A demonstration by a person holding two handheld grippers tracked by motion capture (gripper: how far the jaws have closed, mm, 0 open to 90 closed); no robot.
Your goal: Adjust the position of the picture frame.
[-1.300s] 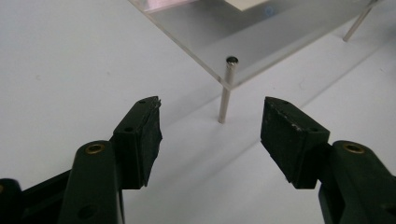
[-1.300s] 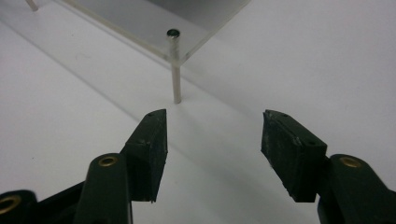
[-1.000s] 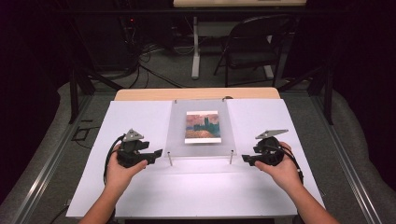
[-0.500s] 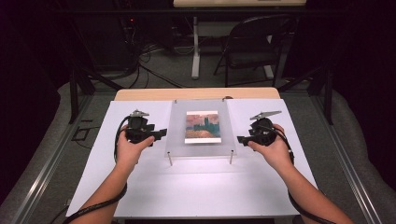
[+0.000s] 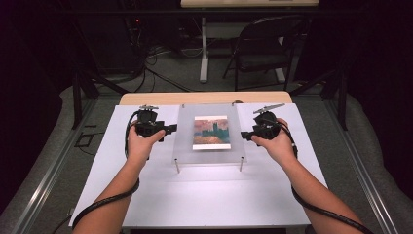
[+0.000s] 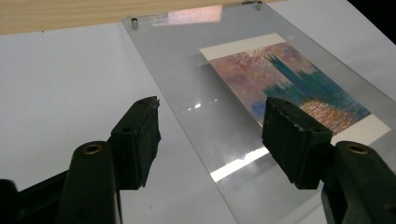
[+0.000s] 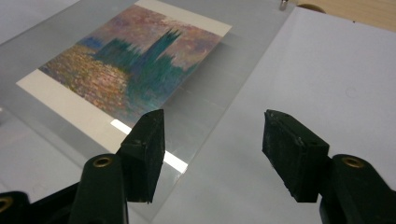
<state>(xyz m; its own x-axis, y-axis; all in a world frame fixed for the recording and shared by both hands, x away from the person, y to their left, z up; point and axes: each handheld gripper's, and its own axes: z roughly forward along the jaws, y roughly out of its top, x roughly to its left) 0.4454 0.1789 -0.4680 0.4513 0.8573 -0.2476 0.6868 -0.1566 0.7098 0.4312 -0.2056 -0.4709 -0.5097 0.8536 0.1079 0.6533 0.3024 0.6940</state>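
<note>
Clear acrylic dominates the middle of the white table (image 5: 204, 195): a transparent plate (image 5: 185, 141) raised on short metal standoff posts (image 5: 177, 166), with a painted print (image 5: 211, 132) of blue-green towers against a pink and orange sky lying flat at its centre. I judge the plate is lifted on its posts so that jaws can get at its edges, and the print sits in the middle where neither side's approach would touch it.

I hold the left gripper (image 5: 171, 129) just beside the plate's left edge and the right gripper (image 5: 245, 136) just beside its right edge, one hand on each, mirrored across the picture. Both point inward at the plate, which I read as lining up a two-sided grasp so the sheet can be lifted level rather than tipped from one end.

In the left gripper view the two black jaws stand wide apart with nothing between the pads; the plate's edge (image 6: 187, 140) runs up between them, lying below and ahead of the pads. The right gripper view shows the same: jaws spread, empty, the plate's edge (image 7: 219, 121) passing between them, apart from the pads.

Beyond the table's far wooden strip (image 5: 204, 98), a folding chair (image 5: 263, 48) stands on the floor.
</note>
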